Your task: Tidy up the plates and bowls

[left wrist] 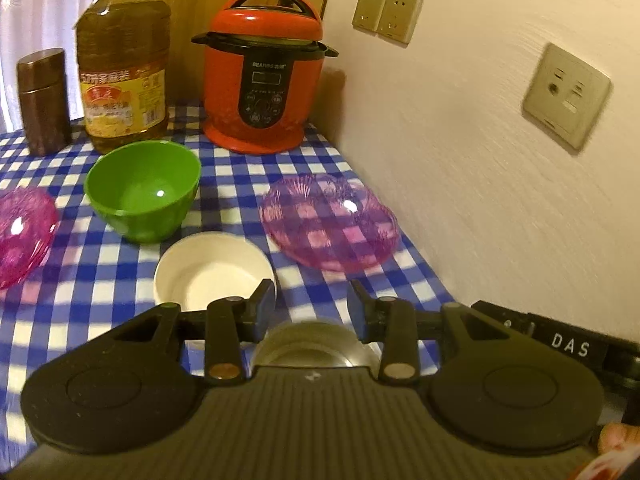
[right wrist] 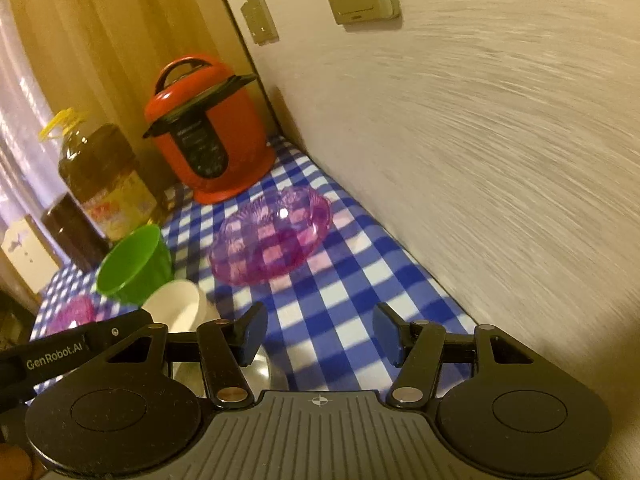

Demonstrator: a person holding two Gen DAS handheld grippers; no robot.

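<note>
A green bowl (left wrist: 142, 188) stands on the blue checked tablecloth (left wrist: 100, 276). In front of it is a white bowl (left wrist: 212, 268). A clear pink plate (left wrist: 330, 226) lies to the right by the wall, and a second pink dish (left wrist: 22, 232) at the left edge. A steel bowl (left wrist: 316, 346) sits just under my left gripper (left wrist: 312, 300), which is open and empty above it. In the right wrist view my right gripper (right wrist: 320, 332) is open and empty over the cloth, with the pink plate (right wrist: 272, 236), green bowl (right wrist: 134, 266), white bowl (right wrist: 176, 308) and steel bowl (right wrist: 258, 370) ahead.
A red pressure cooker (left wrist: 264, 76), a large oil bottle (left wrist: 122, 64) and a brown canister (left wrist: 42, 102) stand at the back. The wall with sockets (left wrist: 566, 96) runs along the table's right side. The left gripper's body (right wrist: 56, 354) shows at the right view's lower left.
</note>
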